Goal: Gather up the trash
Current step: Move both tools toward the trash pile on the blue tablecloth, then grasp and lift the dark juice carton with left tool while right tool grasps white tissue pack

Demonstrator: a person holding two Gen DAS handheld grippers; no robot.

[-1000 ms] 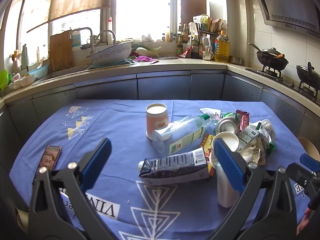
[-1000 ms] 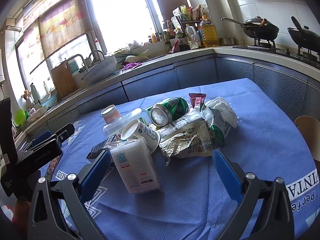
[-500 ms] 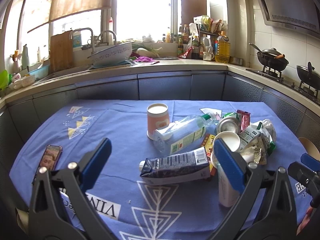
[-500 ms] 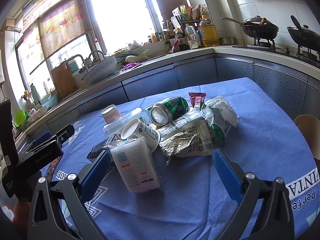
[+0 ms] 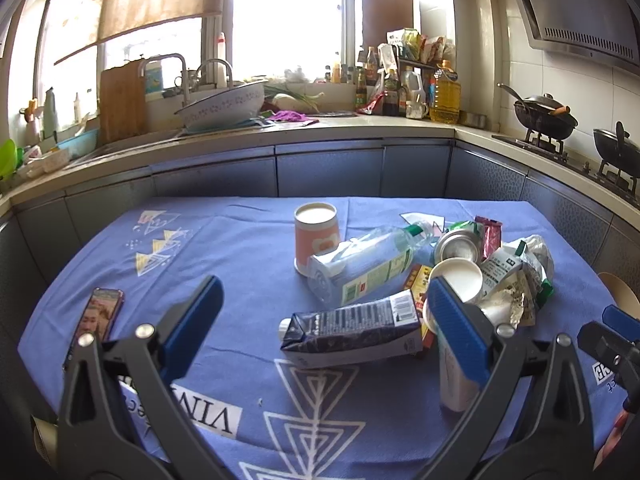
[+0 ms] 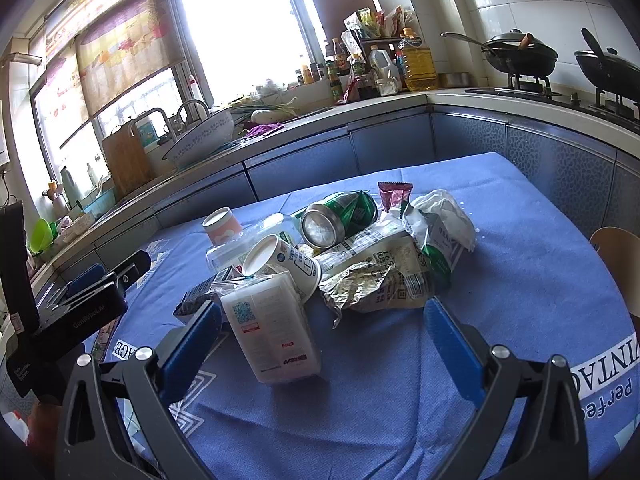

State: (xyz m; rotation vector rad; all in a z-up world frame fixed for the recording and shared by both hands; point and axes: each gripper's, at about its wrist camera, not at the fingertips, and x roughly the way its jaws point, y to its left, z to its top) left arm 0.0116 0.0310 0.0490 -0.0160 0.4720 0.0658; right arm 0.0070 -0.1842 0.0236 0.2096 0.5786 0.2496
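Left tongs [image 5: 324, 320], right tongs [image 6: 324, 344]: apart, holding nothing. Dark carton [image 5: 352, 326], clear bottle [image 5: 368, 266], green can [image 6: 340, 216], wrappers [image 6: 380, 280] heaped on blue surface [image 5: 224, 248].

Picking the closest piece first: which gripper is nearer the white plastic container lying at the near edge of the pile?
Right. The white container lies just ahead of the open right gripper, by its left finger. The open left gripper faces the dark carton, container off its right finger.
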